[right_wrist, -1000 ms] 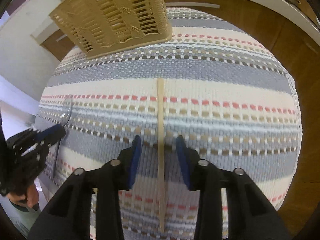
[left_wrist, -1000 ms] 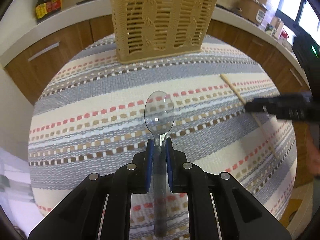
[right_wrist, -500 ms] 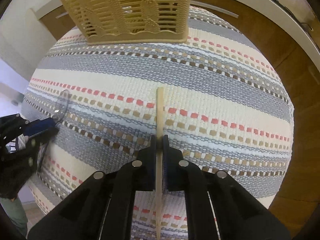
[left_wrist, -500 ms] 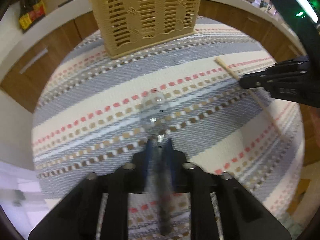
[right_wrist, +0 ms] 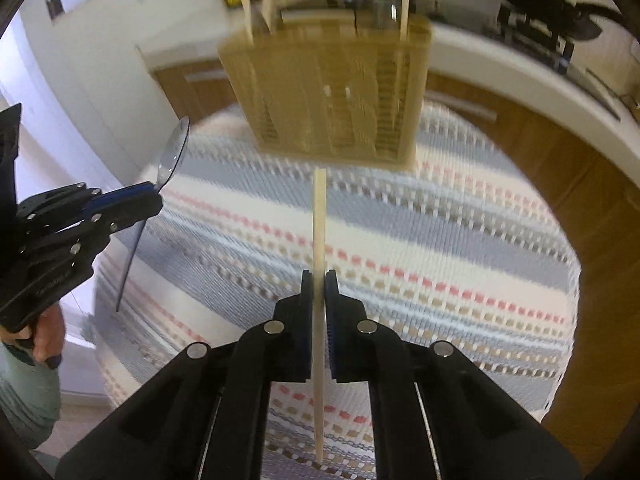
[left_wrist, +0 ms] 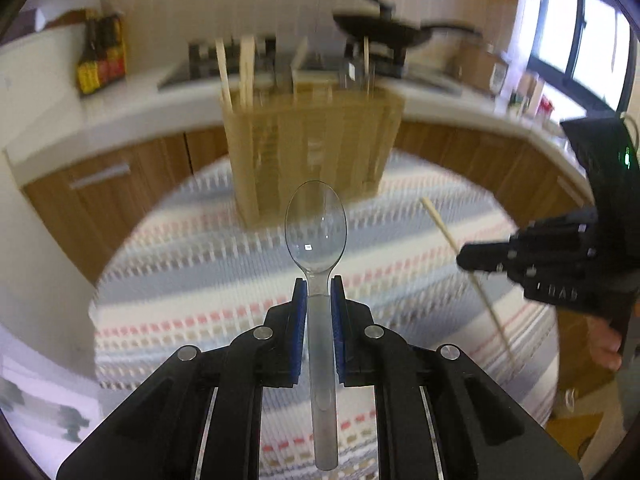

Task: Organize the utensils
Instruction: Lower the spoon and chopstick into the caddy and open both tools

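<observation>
Clenching clear spoon [left_wrist: 316, 236] in left hand-held gripper [left_wrist: 319, 284], right hand-held gripper [right_wrist: 319, 276] w/ chopstick [right_wrist: 319, 216]; basket [left_wrist: 312, 152] blurred.

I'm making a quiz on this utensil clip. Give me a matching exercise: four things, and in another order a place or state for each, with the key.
Things:
1. clear plastic spoon
2. wooden chopstick
3. tan slotted utensil basket
4. black frying pan

States:
A. on the stove at the back counter
B. clamped in the right gripper
C. standing on the striped cloth
D. clamped in the left gripper

Pairs: 1-D, 2-B, 3-C, 4-A
</observation>
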Available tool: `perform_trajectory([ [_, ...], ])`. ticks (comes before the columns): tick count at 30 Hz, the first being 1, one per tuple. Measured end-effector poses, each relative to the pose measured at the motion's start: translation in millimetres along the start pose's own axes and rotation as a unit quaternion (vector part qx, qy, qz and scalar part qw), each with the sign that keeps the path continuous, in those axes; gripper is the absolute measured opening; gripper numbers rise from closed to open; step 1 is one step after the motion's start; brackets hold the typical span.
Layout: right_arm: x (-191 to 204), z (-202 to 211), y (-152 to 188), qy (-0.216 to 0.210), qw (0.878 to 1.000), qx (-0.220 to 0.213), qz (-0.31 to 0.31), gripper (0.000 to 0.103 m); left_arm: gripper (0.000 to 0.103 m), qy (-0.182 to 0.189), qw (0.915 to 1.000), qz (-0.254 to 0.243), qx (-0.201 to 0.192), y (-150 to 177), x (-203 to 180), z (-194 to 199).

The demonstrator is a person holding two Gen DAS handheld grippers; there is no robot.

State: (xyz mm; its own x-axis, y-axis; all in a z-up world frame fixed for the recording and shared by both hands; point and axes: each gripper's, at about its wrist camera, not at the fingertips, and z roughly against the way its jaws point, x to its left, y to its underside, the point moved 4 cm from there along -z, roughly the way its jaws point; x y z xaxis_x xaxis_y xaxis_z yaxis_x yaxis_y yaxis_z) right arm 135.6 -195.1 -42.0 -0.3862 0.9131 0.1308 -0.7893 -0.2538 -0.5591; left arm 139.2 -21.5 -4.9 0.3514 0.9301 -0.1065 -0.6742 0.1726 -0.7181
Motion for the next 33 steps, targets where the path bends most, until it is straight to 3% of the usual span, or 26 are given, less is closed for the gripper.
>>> perform_trajectory([
  [8, -2.7, 55.8, -44.8, -0.024, 0.995, -0.098, 0.004, 0.003, 0.01, 0.011, 0.9931, 0.019, -0.116, -61.4, 5.1, 47.1],
  [14, -6.1, 86.1, -79.6, -0.04, 0.986, -0.162, -0.007, 0.001, 0.01, 0.011, 0.9872, 0.027, -0.157, -94.3, 8.5, 60.4],
  [17, -12.1, 77.3, -83.5, -0.046, 0.987, -0.155, -0.017, 0.001, 0.01, 0.012, 0.9872, 0.032, -0.156, -93.1, 12.2, 60.0],
  [19, -13.9, 61.6, -78.9, -0.051, 0.991, -0.123, -0.021, 0.005, 0.01, 0.012, 0.9876, 0.029, -0.154, -87.6, 15.6, 59.9],
  [22, -10.7, 29.4, -67.6, -0.055, 0.996, -0.066, -0.025, 0.025, 0.01, 0.012, 0.9885, 0.032, -0.147, -76.9, 23.1, 55.3],
  [24, -8.8, 12.0, -63.8, -0.052, 0.997, -0.047, -0.029, 0.047, 0.01, 0.019, 0.989, 0.042, -0.14, -72.9, 30.6, 49.2],
  [25, -8.4, 4.3, -62.9, -0.049, 0.997, -0.045, -0.031, 0.05, 0.01, 0.022, 0.9896, 0.046, -0.135, -71.7, 34.7, 44.7],
  [29, -10.5, -18.5, -66.9, -0.011, 0.999, -0.034, -0.031, 0.049, 0.01, 0.016, 0.9912, 0.043, -0.124, -66.5, 43.0, 35.9],
  [33, -11.5, -41.0, -75.4, -0.001, 0.999, -0.018, -0.031, 0.033, 0.01, 0.018, 0.9917, 0.049, -0.118, -64.0, 48.9, 27.5],
])
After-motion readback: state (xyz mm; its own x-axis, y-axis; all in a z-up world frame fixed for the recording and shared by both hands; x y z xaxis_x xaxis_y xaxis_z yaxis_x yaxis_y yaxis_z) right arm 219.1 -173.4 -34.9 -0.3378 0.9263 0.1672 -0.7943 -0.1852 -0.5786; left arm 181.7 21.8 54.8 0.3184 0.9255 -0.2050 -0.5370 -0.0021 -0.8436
